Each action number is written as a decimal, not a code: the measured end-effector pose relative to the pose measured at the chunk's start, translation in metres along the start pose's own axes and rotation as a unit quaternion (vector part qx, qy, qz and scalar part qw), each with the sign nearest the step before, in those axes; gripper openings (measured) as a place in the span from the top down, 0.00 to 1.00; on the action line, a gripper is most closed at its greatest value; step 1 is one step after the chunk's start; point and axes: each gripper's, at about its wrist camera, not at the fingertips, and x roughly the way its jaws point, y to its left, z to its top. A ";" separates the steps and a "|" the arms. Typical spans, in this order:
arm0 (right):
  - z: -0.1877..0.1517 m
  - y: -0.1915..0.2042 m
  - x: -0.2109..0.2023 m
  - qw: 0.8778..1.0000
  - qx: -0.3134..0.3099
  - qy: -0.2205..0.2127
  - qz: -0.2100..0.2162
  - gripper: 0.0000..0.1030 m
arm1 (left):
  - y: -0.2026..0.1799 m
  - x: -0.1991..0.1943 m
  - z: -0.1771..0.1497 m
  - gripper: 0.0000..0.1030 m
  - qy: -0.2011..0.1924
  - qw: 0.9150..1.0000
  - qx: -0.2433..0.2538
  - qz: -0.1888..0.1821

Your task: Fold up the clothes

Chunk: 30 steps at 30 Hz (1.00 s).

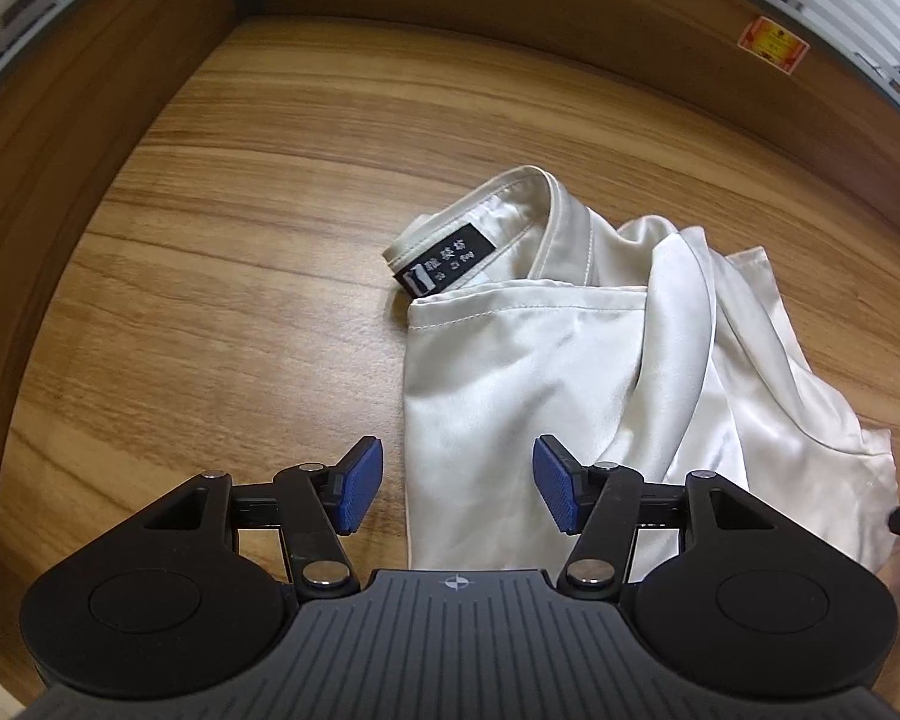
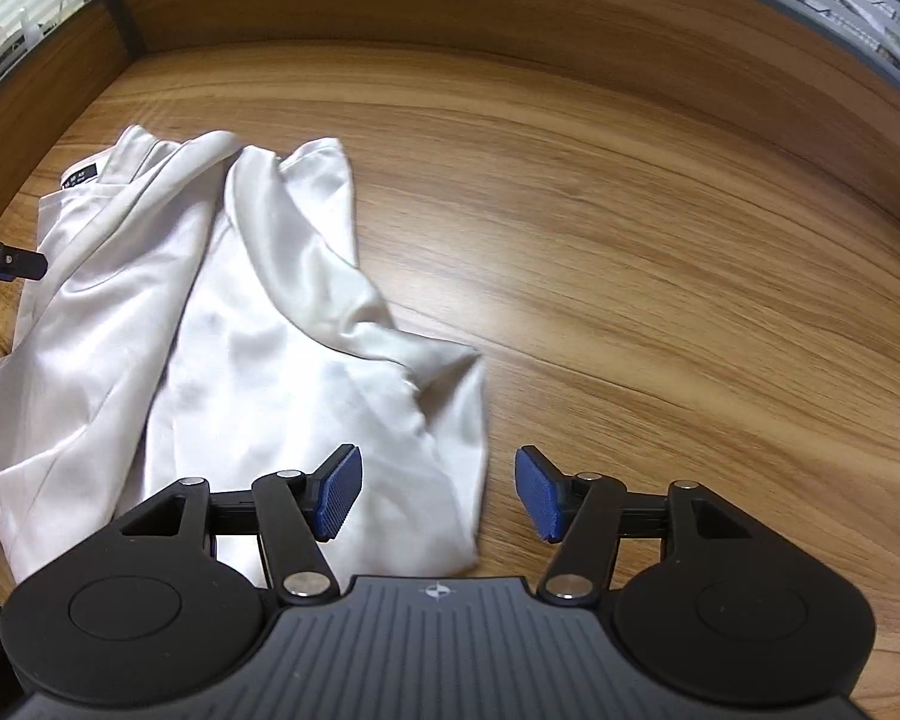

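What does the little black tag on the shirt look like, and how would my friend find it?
Look at the wooden table, where one shiny cream-white shirt lies crumpled. Follow the shirt up to its collar at the far end. The tag is a small black rectangle with tiny white characters sewn inside that collar, the only dark spot on the pale cloth.

Looks like an office: wood desk [image 1: 240, 240] with partition walls [image 1: 510, 18] and window blinds [image 1: 840, 12] behind it.

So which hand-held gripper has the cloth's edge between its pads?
Both: left hand-held gripper over the garment left edge, right hand-held gripper over its right edge.
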 end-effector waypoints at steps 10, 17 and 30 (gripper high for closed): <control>0.010 0.022 0.026 1.000 -0.013 0.013 0.001 0.38 | -0.017 0.007 0.004 0.42 0.012 0.999 0.020 -0.034; 0.010 0.026 0.035 1.000 -0.023 0.018 0.002 0.39 | -0.034 0.015 0.005 0.41 0.020 0.999 0.028 -0.037; 0.006 0.045 0.030 0.998 -0.069 0.004 -0.007 0.91 | -0.054 0.011 -0.001 0.95 0.004 0.998 0.065 -0.016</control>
